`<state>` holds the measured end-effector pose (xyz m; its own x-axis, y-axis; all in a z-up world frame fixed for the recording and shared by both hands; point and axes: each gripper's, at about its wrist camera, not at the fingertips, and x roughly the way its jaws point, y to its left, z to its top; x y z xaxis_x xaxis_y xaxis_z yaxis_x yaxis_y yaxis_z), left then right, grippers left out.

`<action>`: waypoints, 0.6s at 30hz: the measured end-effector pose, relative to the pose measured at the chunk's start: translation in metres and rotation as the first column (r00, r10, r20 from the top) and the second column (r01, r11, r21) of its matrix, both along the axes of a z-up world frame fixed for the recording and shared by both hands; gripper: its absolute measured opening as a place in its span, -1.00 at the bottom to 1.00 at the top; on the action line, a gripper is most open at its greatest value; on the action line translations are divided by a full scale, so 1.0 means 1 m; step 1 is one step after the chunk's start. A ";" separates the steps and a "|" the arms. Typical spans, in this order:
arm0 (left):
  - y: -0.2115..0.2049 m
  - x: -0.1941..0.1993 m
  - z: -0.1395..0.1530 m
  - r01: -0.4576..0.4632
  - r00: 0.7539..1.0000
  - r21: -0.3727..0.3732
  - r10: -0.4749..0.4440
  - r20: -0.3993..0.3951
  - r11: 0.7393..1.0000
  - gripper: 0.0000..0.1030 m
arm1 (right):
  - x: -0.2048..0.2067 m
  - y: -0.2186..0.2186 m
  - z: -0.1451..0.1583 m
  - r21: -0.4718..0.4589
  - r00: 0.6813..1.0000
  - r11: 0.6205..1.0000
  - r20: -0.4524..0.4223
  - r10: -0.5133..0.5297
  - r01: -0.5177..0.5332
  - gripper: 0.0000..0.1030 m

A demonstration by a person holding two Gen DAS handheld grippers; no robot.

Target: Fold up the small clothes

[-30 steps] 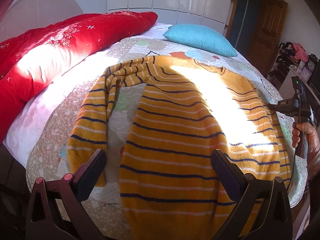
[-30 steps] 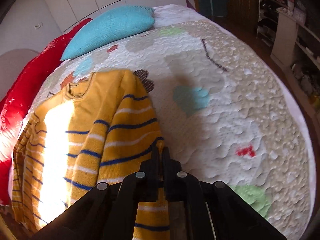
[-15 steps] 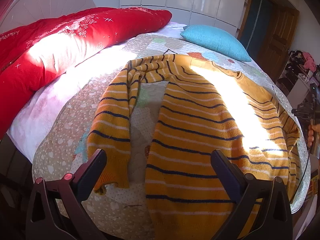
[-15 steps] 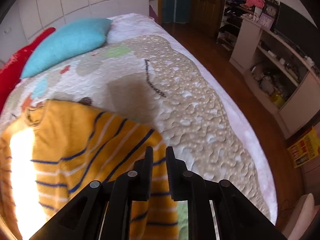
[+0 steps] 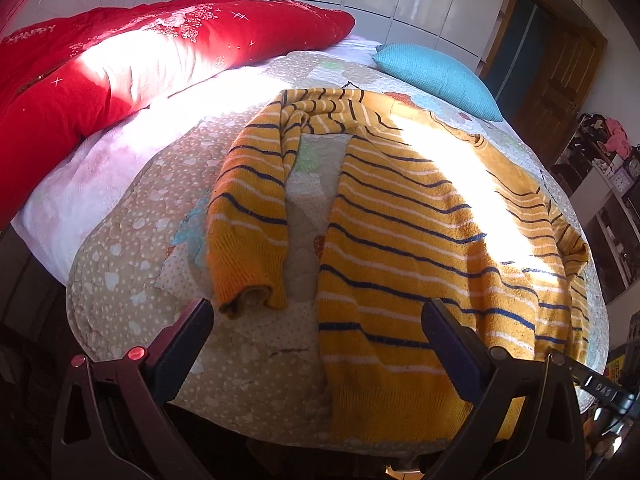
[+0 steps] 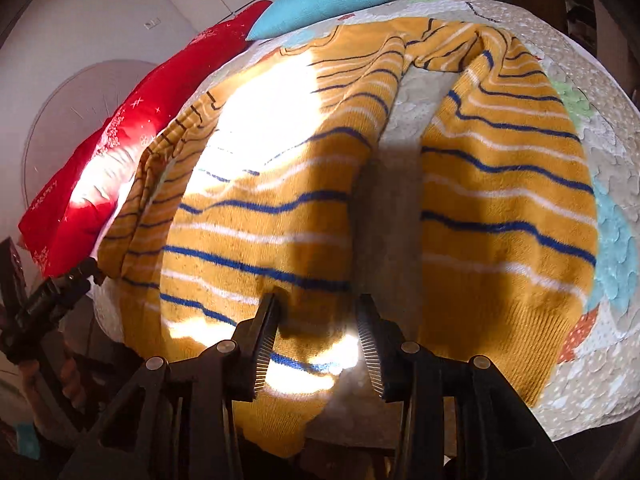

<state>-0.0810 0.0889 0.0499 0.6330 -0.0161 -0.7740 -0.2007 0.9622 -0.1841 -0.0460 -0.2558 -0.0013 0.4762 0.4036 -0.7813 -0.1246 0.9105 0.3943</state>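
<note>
Sweater (image 5: 420, 240) flat on bed (image 5: 132, 264), hem at near edge. Soft floppy knit, light, I reckon; I'd pinch ribbed cuffs or hem. Left gripper (image 5: 316, 336) wide, empty. Right gripper (image 6: 316, 336) opening over hem, pads clear.

The right gripper (image 6: 318, 340) hangs over the hem of the yellow striped sweater (image 6: 260, 216), jaws opening, pads clear of the fabric. The sweater lies flat on the quilted bed (image 6: 600, 92), one sleeve (image 6: 508, 200) folded down alongside the body. A teal pillow (image 6: 324, 0) lies beyond.
</note>
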 end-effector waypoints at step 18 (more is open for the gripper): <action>-0.050 -0.005 0.025 0.119 0.993 0.051 -0.120 0.014 0.992 1.00 | -0.058 -0.139 0.027 -0.001 0.924 0.926 0.077 -0.375 0.376 0.03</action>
